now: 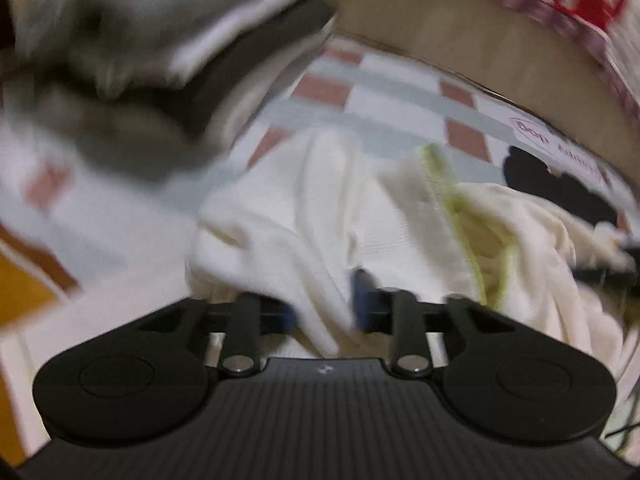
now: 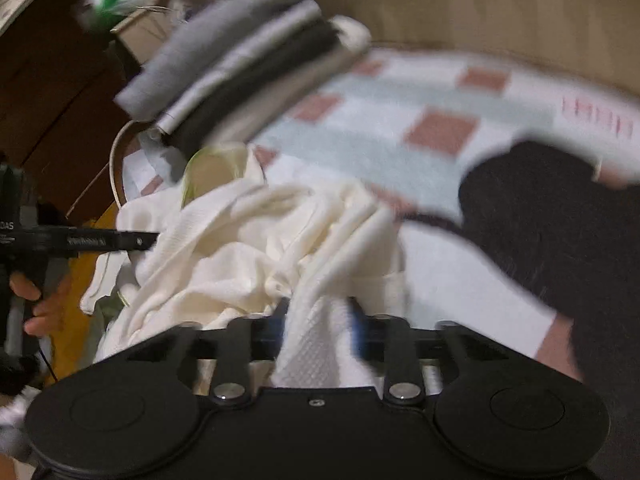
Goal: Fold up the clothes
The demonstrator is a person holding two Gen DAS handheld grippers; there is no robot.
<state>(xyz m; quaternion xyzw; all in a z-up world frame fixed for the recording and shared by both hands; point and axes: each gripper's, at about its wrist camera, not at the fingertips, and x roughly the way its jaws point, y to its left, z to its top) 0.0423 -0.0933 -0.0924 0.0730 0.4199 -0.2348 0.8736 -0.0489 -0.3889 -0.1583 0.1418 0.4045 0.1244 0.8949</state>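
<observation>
A crumpled cream garment [image 1: 320, 208] with yellow-green trim lies on a checked sheet [image 1: 400, 100]. My left gripper [image 1: 324, 308] is shut on a fold of it, with cloth pinched between the blue pads. In the right wrist view the same cream garment [image 2: 248, 248] spreads ahead, and my right gripper [image 2: 318, 320] is shut on a waffle-textured fold at its near edge. The left gripper [image 2: 154, 240] reaches into the cloth from the left, held by a hand [image 2: 36, 300]. The right gripper's tip [image 1: 628, 264] shows at the far right edge of the left wrist view.
A stack of folded grey, white and black clothes [image 2: 240, 68] sits at the back left of the checked sheet [image 2: 400, 140], blurred in the left wrist view [image 1: 160, 60]. A dark garment [image 2: 560, 232] lies at the right. A beige board [image 1: 440, 28] borders the far side.
</observation>
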